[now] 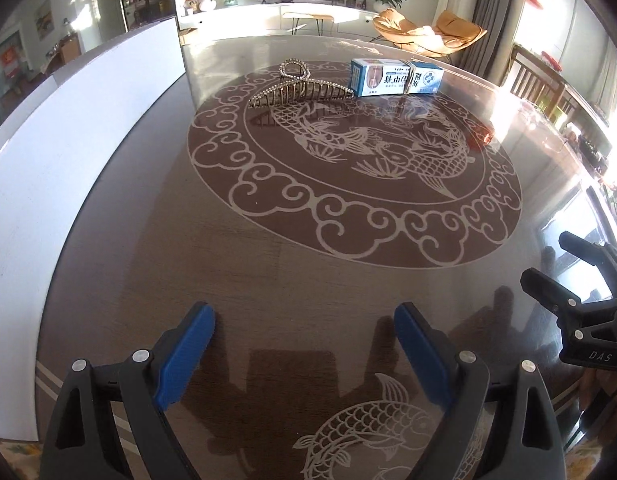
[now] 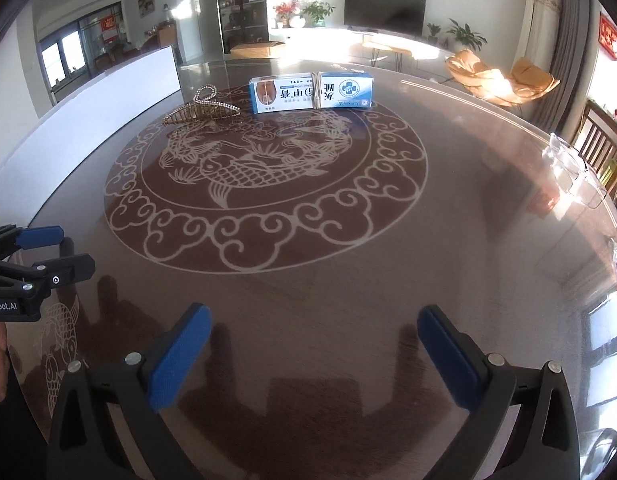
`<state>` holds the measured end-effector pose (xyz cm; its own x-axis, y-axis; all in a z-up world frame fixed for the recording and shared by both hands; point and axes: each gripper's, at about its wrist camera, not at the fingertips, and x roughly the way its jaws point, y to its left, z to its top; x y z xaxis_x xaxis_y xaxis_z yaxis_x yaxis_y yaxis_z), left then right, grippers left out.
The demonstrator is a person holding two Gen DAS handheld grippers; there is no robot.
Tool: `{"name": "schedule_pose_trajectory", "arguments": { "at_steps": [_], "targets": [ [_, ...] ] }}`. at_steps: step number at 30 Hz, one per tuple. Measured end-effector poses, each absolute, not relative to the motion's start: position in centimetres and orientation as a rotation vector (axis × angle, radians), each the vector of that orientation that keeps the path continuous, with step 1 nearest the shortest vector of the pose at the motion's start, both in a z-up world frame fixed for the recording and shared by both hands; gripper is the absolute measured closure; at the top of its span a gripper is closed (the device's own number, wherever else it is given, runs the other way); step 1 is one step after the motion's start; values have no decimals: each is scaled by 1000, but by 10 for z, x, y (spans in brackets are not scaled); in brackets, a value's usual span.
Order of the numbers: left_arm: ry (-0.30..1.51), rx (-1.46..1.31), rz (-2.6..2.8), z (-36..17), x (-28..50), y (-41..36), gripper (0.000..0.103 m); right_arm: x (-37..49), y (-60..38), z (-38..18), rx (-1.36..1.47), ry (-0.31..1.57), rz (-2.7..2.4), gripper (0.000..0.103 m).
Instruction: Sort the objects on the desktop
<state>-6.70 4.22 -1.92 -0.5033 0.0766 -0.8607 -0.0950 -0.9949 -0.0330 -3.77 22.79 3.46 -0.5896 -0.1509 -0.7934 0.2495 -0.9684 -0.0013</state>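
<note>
On table: box beside hair claw | both grippers' jaws wide, holding nothing

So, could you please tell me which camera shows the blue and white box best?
The right wrist view: the blue and white box faces it broadside, unobstructed. In the left wrist view it appears angled and foreshortened.

I see a round dark glossy table with a pale carp-and-cloud medallion. On its far side lie a rhinestone hair claw clip and, just beside it, a blue-and-white medicine box; a white board runs along its left edge.
</note>
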Motion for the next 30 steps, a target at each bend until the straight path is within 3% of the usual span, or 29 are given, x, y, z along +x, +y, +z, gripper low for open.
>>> {"name": "schedule_pose_trajectory", "arguments": {
  "at_steps": [6,9,23,30],
  "targets": [
    [83,-1451,2673,-22,-62,45,8,-39,226,29,1336,180,-2604,0],
    [89,-1453,2672,-25,-62,48,0,-39,225,30,1336,177,-2605,0],
    [155,-1479,2575,-25,-67,48,0,-39,226,30,1335,177,-2605,0],
    [271,-1399,2433,-24,-123,38,0,-39,226,30,1335,177,-2605,0]
  ]
}}
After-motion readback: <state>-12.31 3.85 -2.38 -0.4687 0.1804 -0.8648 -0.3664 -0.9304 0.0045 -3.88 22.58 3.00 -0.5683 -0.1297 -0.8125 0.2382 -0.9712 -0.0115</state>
